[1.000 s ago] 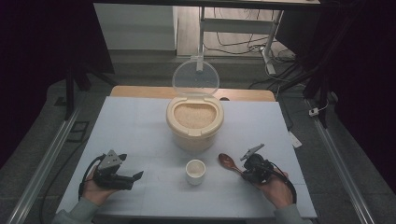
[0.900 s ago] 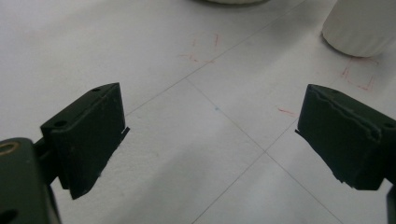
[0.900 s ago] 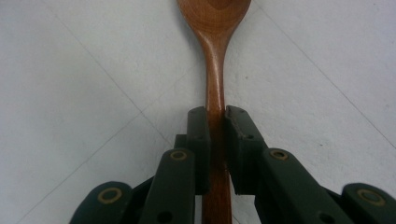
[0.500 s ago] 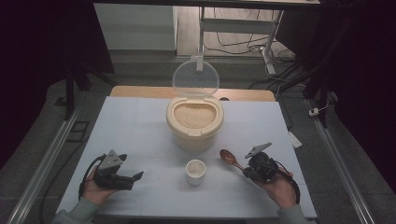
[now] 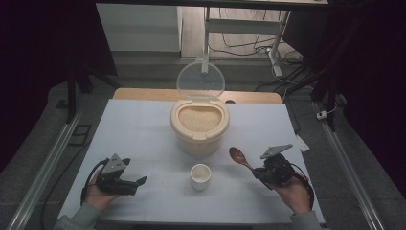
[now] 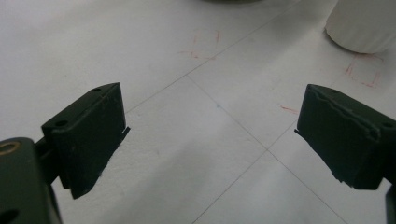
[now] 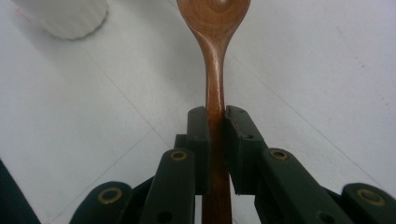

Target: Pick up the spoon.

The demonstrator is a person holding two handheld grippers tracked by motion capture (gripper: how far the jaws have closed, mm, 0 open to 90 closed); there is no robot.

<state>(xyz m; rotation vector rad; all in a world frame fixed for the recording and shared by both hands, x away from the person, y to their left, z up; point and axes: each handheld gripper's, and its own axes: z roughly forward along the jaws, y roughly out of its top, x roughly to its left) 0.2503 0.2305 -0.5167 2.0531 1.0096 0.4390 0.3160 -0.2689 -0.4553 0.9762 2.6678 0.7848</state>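
Note:
A beige rice container (image 5: 199, 123) full of rice stands mid-table, its clear lid (image 5: 200, 80) tipped up behind it. In front of it sits a small white cup (image 5: 200, 176) (image 7: 65, 16) (image 6: 362, 23). My right gripper (image 5: 259, 171) (image 7: 215, 119) is shut on the handle of a wooden spoon (image 5: 238, 156) (image 7: 214, 42), held above the table to the right of the cup, bowl pointing up and left toward the container. My left gripper (image 5: 139, 183) (image 6: 210, 135) rests low at the front left, jaws wide open with bare table between them.
The white table sheet (image 5: 143, 129) carries thin lines and faint red marks (image 6: 205, 44). A wooden board edge (image 5: 143, 94) shows behind it. Metal rails (image 5: 48, 163) run along both sides, and a desk frame with cables (image 5: 268, 43) stands beyond.
My right gripper has risen with the spoon, lifting it off the table and slightly toward the container. The left hand has stayed still.

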